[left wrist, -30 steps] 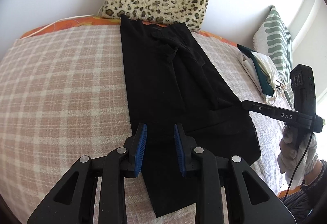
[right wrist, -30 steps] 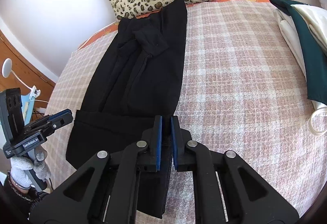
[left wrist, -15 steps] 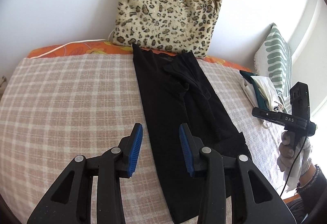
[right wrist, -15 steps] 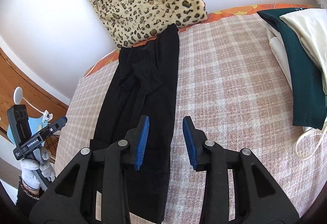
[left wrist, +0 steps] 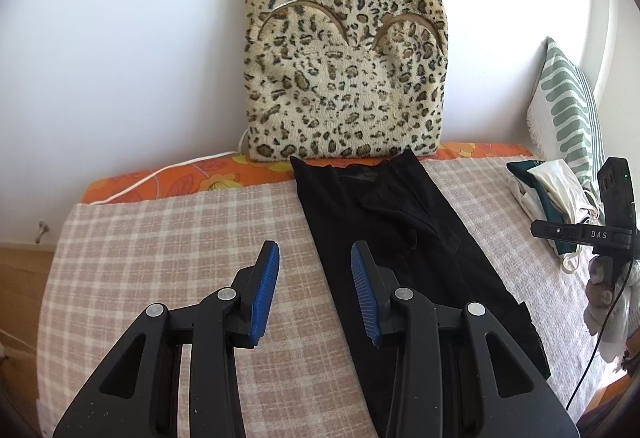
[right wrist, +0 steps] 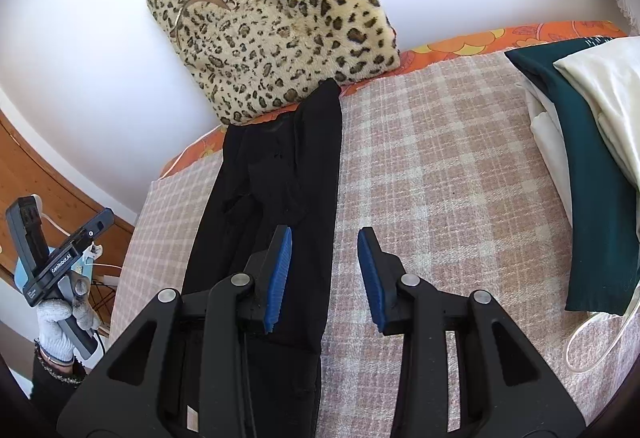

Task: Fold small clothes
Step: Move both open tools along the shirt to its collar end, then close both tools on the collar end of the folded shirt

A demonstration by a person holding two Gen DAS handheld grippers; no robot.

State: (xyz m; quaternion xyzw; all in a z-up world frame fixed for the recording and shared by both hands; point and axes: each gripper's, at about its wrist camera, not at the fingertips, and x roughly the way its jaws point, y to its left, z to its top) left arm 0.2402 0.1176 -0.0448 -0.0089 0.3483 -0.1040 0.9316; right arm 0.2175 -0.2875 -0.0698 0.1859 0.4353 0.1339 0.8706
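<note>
Since the earlier frames, both grippers have released the black garment (left wrist: 384, 238), lifted away from it and pulled back, and their jaws have parted from narrow to moderately apart. The checked blanket (left wrist: 168, 246) covers the bed over an orange floral sheet (left wrist: 192, 178); no container is in view. The black garment lies flat on the blanket as a long narrow strip, its long axis running from the near edge toward the leopard-print cushion (left wrist: 344, 58) at the wall, with its far end just touching the cushion base. A stack of folded clothes (right wrist: 592, 174), dark green and cream, rests well apart at the right side of the bed near a striped pillow (left wrist: 568, 106). The left gripper (left wrist: 314, 258) hovers above the garment's left edge, jaws moderately apart, holding nothing. The right gripper (right wrist: 324, 246) hovers above the garment's right edge, jaws likewise moderately apart and empty.
</note>
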